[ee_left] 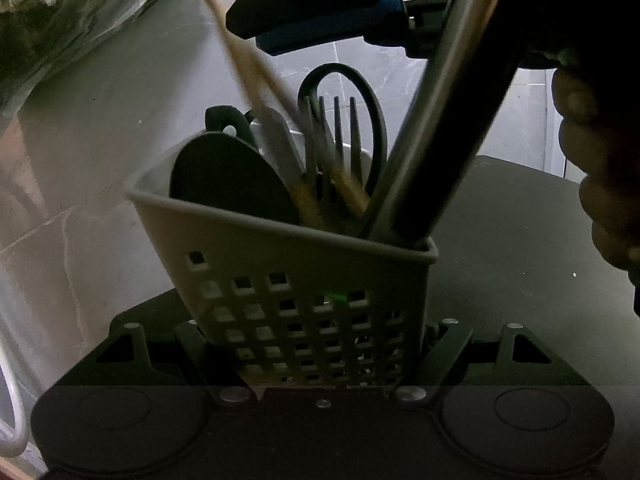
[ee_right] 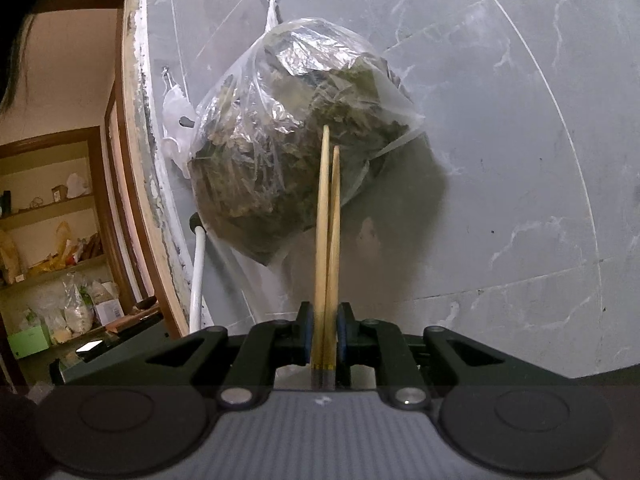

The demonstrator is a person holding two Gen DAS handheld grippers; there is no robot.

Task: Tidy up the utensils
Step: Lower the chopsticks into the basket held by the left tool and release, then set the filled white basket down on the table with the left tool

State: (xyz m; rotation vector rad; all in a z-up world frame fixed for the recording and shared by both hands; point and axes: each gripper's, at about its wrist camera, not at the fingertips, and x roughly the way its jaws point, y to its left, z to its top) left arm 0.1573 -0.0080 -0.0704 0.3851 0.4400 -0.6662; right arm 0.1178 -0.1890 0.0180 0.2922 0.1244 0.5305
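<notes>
The left wrist view is dim and backlit: the utensil basket (ee_left: 288,264) and dark table (ee_left: 520,220) sit in shadow against a paler wall, and the chopsticks (ee_left: 240,60) smear with motion blur. The right wrist view is brighter, with glare on the plastic bag (ee_right: 296,140), which casts a soft shadow rightward. Both views bend at the edges, with black corners.

I count two chopsticks (ee_right: 328,240), one perforated caddy (ee_left: 312,280), one fork (ee_left: 336,136) with four tines, one pair of scissors (ee_left: 360,92), one dark spoon (ee_left: 228,176), one thick metal handle (ee_left: 440,120), and one clear plastic bag (ee_right: 296,132) on the wall.
</notes>
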